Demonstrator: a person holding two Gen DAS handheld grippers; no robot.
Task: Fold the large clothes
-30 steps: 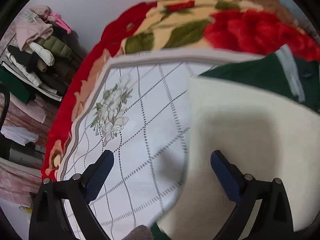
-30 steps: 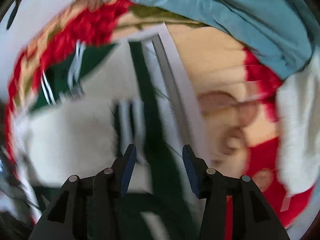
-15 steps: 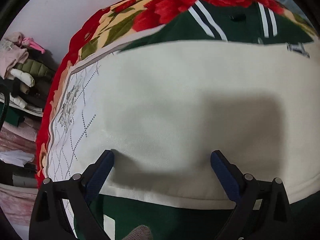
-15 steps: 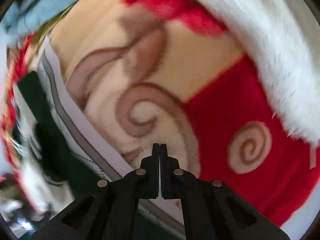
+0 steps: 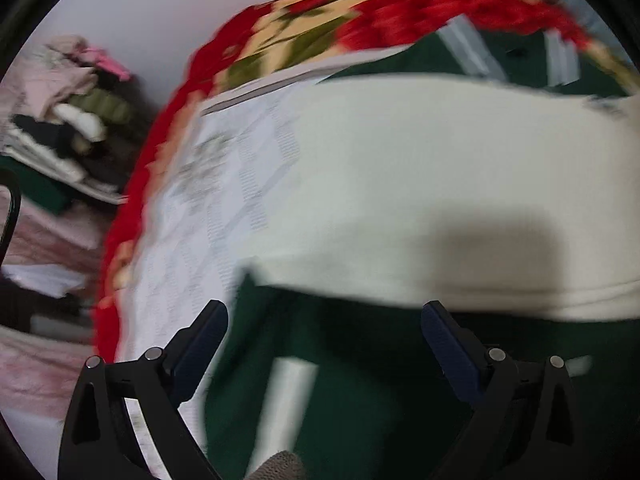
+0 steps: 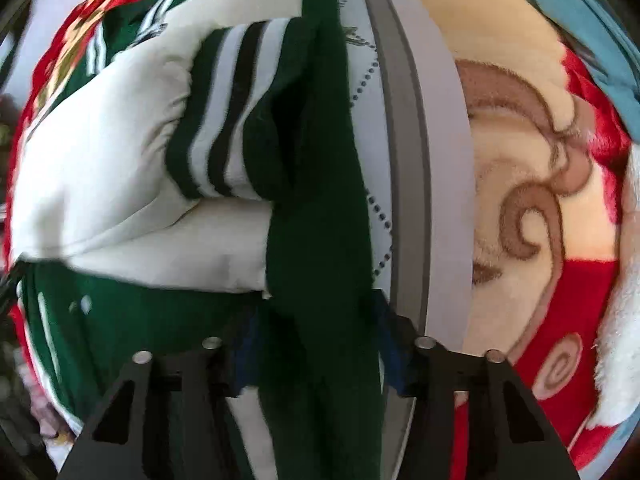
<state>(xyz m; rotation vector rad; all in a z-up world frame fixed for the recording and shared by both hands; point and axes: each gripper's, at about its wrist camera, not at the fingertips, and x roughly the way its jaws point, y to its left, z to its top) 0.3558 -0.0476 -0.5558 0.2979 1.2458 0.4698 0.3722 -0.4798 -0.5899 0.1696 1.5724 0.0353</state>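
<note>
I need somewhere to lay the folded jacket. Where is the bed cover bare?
Bare quilted sheet lies between the jacket and the red blanket. The right side is crowded: only a narrow strip beside the green edge.

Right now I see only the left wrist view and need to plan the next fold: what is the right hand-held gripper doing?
Observer: The right hand-held gripper points down over the dark green and cream varsity jacket. Its jaws have just been opening, with the jacket's green edge strip between them.
Operator: Where is the sleeve?
Observer: The cream padded sleeve lies folded across the jacket body, its green striped knit cuff just beyond that hand-held gripper.
</note>
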